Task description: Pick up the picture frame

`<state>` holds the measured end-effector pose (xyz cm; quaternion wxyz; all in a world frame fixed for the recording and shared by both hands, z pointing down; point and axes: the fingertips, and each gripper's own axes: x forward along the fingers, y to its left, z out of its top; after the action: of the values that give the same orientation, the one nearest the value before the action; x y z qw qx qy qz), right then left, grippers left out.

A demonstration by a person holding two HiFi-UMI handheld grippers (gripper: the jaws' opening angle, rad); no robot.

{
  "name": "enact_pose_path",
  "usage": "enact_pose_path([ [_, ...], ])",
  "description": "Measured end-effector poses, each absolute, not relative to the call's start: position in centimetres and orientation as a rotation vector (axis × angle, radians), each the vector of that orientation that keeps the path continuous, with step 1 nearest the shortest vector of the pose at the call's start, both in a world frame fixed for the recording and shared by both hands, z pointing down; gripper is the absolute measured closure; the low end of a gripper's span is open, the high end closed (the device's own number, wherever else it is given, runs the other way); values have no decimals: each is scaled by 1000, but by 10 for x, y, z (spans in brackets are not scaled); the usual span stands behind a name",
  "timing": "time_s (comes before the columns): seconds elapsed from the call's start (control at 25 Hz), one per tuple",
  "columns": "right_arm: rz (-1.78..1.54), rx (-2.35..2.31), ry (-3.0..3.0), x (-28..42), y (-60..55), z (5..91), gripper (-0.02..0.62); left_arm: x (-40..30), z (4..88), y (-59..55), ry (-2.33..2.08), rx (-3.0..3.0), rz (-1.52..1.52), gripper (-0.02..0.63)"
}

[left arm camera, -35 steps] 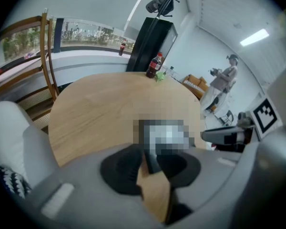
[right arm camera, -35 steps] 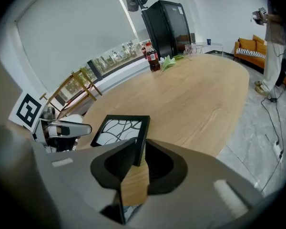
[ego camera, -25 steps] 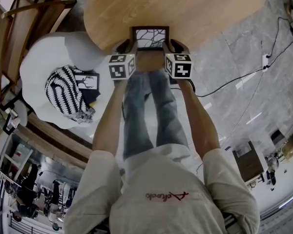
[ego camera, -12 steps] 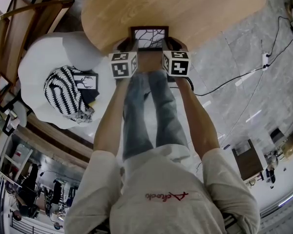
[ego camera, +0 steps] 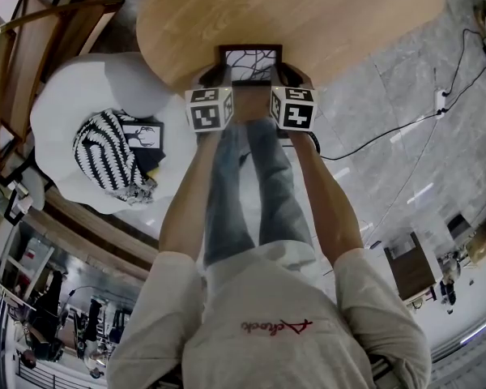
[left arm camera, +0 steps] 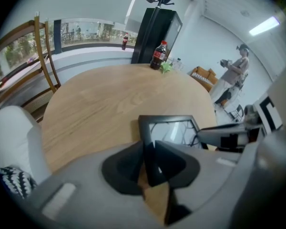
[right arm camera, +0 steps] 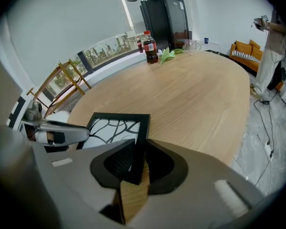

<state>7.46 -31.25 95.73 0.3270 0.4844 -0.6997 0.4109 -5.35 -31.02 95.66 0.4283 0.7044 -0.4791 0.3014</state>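
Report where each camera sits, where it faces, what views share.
Head view: on the head, steeply down at table; arms, legs, left claw, right claw show.
Left gripper view: on left claw, along its closing jaws; picture frame's edge between them.
Right gripper view: on right claw, likewise closing round the opposite edge.
All share picture frame, table.

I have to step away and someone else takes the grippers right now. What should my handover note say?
Left claw: closing on the left rail of the picture frame, pads against it.
Right claw: closing on its right rail, pads against it.
Frame lies flat at the near edge of the wooden table.
Done: both claws placed. Left: finish the squeeze, then lift it level.
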Motion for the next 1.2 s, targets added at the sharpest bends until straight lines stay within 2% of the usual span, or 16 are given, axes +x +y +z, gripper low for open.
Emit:
enact_pose_path([
  [0.6,988,1351,-1905,65,-338,914,520,-64,917,-333,-1303,1793,667,534],
  [1.2,736,1504,-2116,61,-414,736,522,-70,743,-409,-1462,1991,518,534],
])
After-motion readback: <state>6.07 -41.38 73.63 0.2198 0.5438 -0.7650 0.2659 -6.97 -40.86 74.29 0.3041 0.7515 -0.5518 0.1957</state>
